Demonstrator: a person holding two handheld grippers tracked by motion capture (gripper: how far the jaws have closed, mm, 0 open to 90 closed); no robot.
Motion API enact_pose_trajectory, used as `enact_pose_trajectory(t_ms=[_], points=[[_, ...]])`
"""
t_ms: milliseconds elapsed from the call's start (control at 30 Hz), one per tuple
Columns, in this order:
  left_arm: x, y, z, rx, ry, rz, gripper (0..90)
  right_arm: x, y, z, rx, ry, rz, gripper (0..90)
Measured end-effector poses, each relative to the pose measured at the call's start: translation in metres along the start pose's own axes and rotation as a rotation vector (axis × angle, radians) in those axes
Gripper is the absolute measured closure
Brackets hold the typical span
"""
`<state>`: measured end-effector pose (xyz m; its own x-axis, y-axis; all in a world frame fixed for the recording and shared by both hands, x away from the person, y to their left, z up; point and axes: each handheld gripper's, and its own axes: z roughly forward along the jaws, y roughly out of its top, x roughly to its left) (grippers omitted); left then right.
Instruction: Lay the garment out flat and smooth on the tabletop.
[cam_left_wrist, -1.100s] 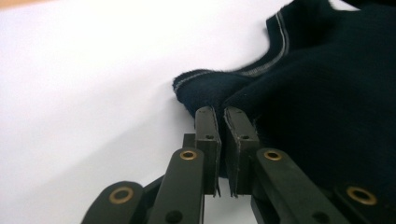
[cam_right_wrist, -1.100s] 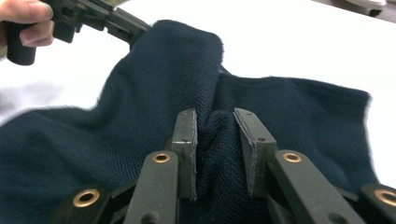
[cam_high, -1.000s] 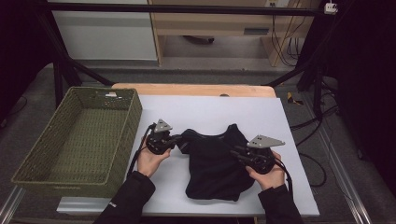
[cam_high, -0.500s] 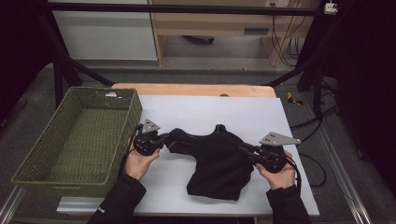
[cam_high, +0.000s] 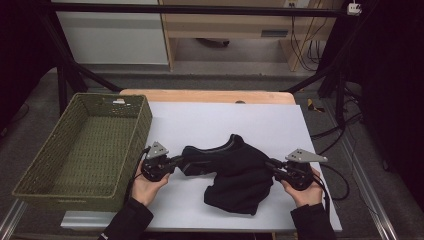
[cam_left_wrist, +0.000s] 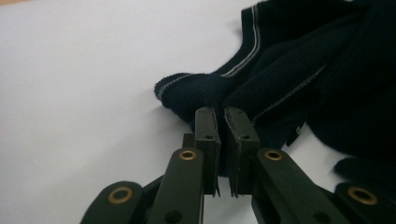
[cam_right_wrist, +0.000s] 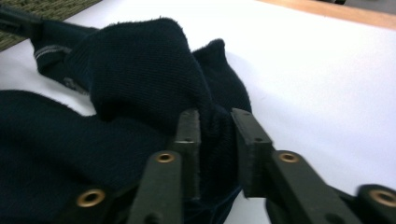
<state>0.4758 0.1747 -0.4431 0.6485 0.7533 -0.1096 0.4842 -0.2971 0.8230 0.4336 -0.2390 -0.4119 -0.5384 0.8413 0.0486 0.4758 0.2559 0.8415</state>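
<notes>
Table (cam_high: 210, 120) with white sheet, green woven basket (cam_high: 85, 145) at its left edge, nothing inside it that I can see. Dark knit garment (cam_high: 235, 175) lies crumpled mid-table, between the two hands, still bunched and folded over itself, not flat, not folded neat. Seen from above it's stretched a bit sideways, one part pulled toward the basket side, bulk slumped toward the person.

Left gripper (cam_high: 176, 161): jaws nearly together, pinching a hemmed edge of the garment (cam_left_wrist: 224, 93); fabric sits between the pads, so a grip.

Right gripper (cam_high: 272, 165): jaws have just been opening; knit fabric (cam_right_wrist: 140, 79) is between them, but a gap shows beside one pad (cam_right_wrist: 247, 140), so looks released or nearly, not clamped.

Progress, my read: early to middle. Garment picked at on both sides, spread partway. Left: flatten or fold it, then likely into the basket. Nothing finished yet.
</notes>
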Motion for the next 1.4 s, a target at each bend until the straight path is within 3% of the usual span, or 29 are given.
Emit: enact_pose_trajectory(t_ms=[100, 200, 267, 433, 533, 700, 733, 867, 1033, 1133, 1267, 1400], points=[[-0.001, 0.005, -0.001, -0.010, 0.006, 0.005, 84.2, 0.008, 0.008, -0.003, -0.056, -0.008, -0.038, 48.3], [-0.002, 0.015, -0.003, -0.027, 0.008, -0.001, 84.2, 0.017, 0.019, 0.000, -0.107, 0.013, -0.047, 40.9], [-0.003, 0.023, -0.006, -0.044, 0.013, -0.003, 84.2, 0.025, 0.026, 0.007, -0.114, 0.046, -0.046, 35.9], [-0.005, 0.048, -0.011, -0.082, 0.022, -0.001, 84.3, 0.045, 0.041, 0.032, -0.098, 0.066, -0.092, 29.4], [-0.006, 0.064, -0.013, -0.101, 0.027, -0.005, 84.3, 0.050, 0.045, 0.050, -0.039, 0.058, -0.113, 34.3], [-0.001, 0.086, -0.013, -0.106, 0.052, -0.011, 84.4, 0.049, 0.042, 0.056, 0.041, 0.051, -0.109, 77.3], [0.000, 0.089, -0.013, -0.103, 0.060, -0.010, 84.5, 0.047, 0.041, 0.053, 0.038, 0.058, -0.101, 80.5], [0.008, 0.101, -0.016, -0.113, 0.092, -0.021, 84.6, 0.040, 0.042, 0.031, -0.022, 0.043, -0.090, 82.3], [0.025, 0.117, -0.025, -0.135, 0.136, -0.069, 84.8, 0.028, 0.046, 0.005, -0.108, 0.041, -0.075, 82.3], [0.034, 0.124, -0.028, -0.144, 0.157, -0.097, 84.8, 0.021, 0.046, -0.005, -0.130, 0.036, -0.075, 82.3], [0.038, 0.120, -0.022, -0.133, 0.152, -0.111, 84.7, 0.011, 0.035, -0.012, -0.125, 0.026, -0.066, 82.6], [0.040, 0.106, -0.007, -0.099, 0.136, -0.117, 82.9, -0.003, 0.007, -0.005, -0.045, -0.017, -0.053, 82.5]])
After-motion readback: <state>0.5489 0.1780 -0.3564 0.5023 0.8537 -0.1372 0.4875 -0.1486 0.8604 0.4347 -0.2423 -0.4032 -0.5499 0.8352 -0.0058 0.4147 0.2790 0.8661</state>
